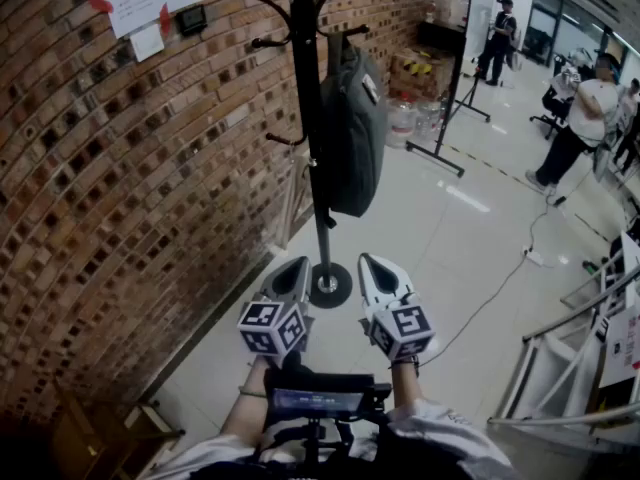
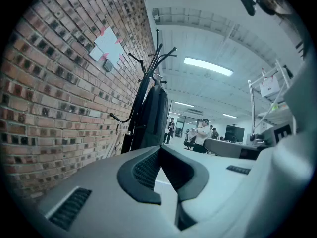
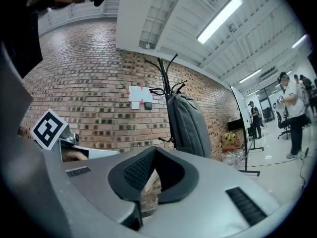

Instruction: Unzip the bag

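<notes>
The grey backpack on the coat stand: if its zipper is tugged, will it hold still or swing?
The backpack hangs free from the coat stand, so it would probably swing away from a pull. Its fabric sags softly, so it likely gives rather than resists. The stand's small round base suggests a hard tug could rock it.

From my head, the camera looks steeply down past my left gripper [image 1: 297,266] and right gripper [image 1: 372,264] toward the coat stand [image 1: 303,88] and bag [image 1: 352,138], well off. Both gripper cameras look low along their jaws and upward, sharing stand, bag and brick wall [image 3: 89,83].
</notes>
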The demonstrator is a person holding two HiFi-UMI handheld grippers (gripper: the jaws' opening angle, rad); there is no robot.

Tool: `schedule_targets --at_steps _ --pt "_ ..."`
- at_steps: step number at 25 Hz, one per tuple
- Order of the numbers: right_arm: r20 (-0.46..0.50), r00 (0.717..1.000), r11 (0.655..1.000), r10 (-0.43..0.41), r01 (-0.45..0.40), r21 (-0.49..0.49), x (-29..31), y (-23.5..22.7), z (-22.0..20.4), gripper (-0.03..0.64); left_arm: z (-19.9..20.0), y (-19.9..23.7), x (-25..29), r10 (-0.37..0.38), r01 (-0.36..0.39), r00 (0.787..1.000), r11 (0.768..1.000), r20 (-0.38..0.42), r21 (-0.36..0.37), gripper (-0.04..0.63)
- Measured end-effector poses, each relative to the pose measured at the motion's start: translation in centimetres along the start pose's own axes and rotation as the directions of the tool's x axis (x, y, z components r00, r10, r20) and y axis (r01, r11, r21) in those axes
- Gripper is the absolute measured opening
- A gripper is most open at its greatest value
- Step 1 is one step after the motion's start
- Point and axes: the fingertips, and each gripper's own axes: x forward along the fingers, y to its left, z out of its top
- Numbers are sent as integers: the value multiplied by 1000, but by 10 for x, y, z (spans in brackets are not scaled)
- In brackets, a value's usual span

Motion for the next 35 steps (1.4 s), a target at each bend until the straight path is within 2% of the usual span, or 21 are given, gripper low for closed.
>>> schedule_targets --at_steps 5,9,12,19,23,26,30,33,35 --pt "-3 1000 1000 -11 11 -11 34 -1 8 -3 11 29 20 -5 4 1000 1000 -10 -4 8" --pt "23 999 999 -45 45 -9 66 -3 20 -3 30 54 42 -27 28 1000 999 -13 26 8" --pt "27 996 995 -83 85 -59 88 -6 27 -3 41 71 55 -52 52 999 998 -13 28 8" --pt "59 978 967 -199 205 -152 122 -19 53 -3 50 88 84 -145 147 989 989 -41 33 8" --pt "63 959 948 -277 283 -145 138 -26 70 -3 48 92 97 -217 219 974 975 -60 30 8" --pt "79 941 927 -329 338 -160 149 -34 86 -2 49 95 106 -248 249 966 969 -77 5 8" --pt "123 916 879 -381 401 -259 159 -49 104 0 44 95 116 -308 311 945 951 -109 4 8" --pt "142 907 849 -395 420 -320 171 -53 120 78 38 96 125 -356 359 927 933 -117 4 8" --pt "151 899 820 -411 437 -370 177 -55 129 78 36 94 129 -377 380 918 925 -125 -5 8"
